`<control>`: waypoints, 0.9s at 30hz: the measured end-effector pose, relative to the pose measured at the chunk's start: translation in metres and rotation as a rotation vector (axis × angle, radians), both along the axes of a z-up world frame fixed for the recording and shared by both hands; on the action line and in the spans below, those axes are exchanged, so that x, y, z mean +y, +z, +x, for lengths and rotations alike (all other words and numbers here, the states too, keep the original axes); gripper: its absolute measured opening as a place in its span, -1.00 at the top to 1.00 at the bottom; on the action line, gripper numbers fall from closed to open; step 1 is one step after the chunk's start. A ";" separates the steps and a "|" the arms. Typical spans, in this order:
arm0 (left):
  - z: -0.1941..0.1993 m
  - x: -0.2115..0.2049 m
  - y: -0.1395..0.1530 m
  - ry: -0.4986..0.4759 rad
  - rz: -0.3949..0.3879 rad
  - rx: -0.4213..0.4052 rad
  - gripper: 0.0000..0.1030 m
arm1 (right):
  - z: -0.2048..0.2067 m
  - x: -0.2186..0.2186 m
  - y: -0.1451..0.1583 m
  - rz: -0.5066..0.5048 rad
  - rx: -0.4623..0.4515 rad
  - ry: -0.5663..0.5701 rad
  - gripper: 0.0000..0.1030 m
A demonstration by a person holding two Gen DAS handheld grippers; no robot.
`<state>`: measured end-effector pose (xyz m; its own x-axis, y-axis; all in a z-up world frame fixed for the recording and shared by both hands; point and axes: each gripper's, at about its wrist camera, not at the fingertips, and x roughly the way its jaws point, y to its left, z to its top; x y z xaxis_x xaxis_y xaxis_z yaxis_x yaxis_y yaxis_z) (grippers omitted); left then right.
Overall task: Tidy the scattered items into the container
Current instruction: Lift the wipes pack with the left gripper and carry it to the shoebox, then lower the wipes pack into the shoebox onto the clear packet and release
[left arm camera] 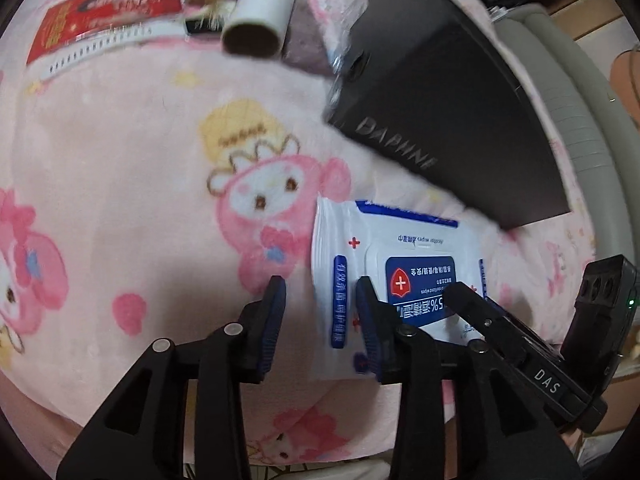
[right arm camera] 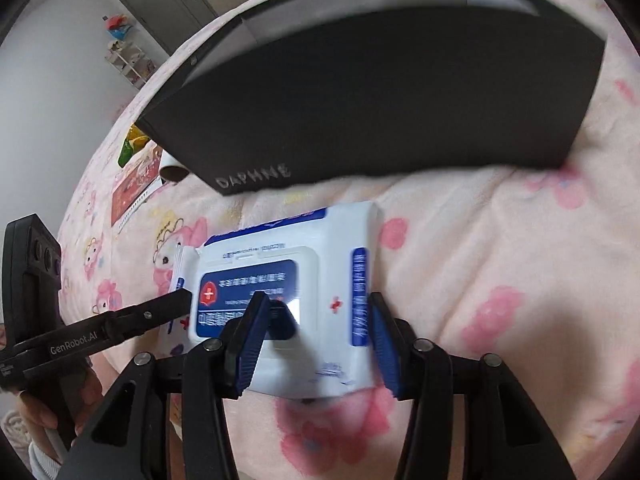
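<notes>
A: Count?

B: One wipes pack [right arm camera: 304,300], white and blue, flat on the pink cartoon blanket [left arm camera: 132,184]. One black box [right arm camera: 380,96], lettered DAPHNE, just beyond the pack. One cardboard roll [left arm camera: 260,12], white outside, lying at the far side. One red booklet [left arm camera: 104,12] left of the roll, with a white perforated strip along its near edge. Something brown behind the roll and something purple-grey beside it, both too blurred to name. Two tools.

A: Pack against the right tool?

B: Straddled. Right tool [right arm camera: 316,340] spread apart, one blue pad over the pack's label flap, the other just off the pack's right edge. Near part of the pack between the fingers. Not pinched; contact at the pads too blurred to judge.

A: And the left tool?

B: Left tool [left arm camera: 320,320] also apart. Left finger over bare blanket, right finger at the pack's left margin beside the vertical blue stripe. Left edge of the pack between the two. Touching or not: cannot tell.

A: Tools relative to each other?

B: Close, side by side at the near end of the pack. Each seen in the other's view.

A: Box relative to the pack?

B: Far side, corner nearly over the pack's far edge, lid shut, resting on the blanket.
</notes>
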<state>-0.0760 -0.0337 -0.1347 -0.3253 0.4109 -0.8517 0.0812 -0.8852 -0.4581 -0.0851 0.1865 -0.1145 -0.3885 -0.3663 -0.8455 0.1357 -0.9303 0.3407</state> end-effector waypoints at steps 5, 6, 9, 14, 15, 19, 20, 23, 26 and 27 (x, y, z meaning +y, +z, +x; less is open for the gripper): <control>0.003 0.007 0.002 -0.014 -0.029 -0.006 0.66 | 0.007 -0.002 0.002 -0.001 0.012 0.014 0.16; 0.006 0.007 0.005 -0.014 -0.028 -0.001 0.69 | 0.008 -0.003 0.003 -0.001 0.014 0.017 0.16; 0.016 0.003 0.012 -0.007 -0.024 0.017 0.73 | 0.013 -0.004 0.004 -0.001 0.021 0.026 0.16; 0.029 -0.002 0.032 -0.006 -0.008 0.049 0.83 | 0.022 -0.004 0.013 -0.012 0.041 0.040 0.17; 0.031 -0.003 0.039 -0.009 -0.005 0.064 0.83 | 0.023 -0.004 0.016 -0.008 0.047 0.039 0.17; 0.036 0.006 0.064 -0.027 -0.015 0.131 0.83 | 0.028 0.008 0.035 -0.026 0.082 0.021 0.17; 0.037 0.008 0.070 -0.030 -0.013 0.146 0.83 | 0.030 0.011 0.040 -0.040 0.090 0.017 0.17; 0.037 0.020 0.081 -0.033 -0.004 0.176 0.83 | 0.033 0.019 0.054 -0.060 0.114 0.011 0.17; 0.036 0.028 0.094 -0.042 -0.013 0.202 0.88 | 0.037 0.023 0.068 -0.073 0.150 0.011 0.17; 0.034 0.029 0.097 -0.043 -0.013 0.210 0.89 | 0.037 0.023 0.071 -0.079 0.157 0.011 0.17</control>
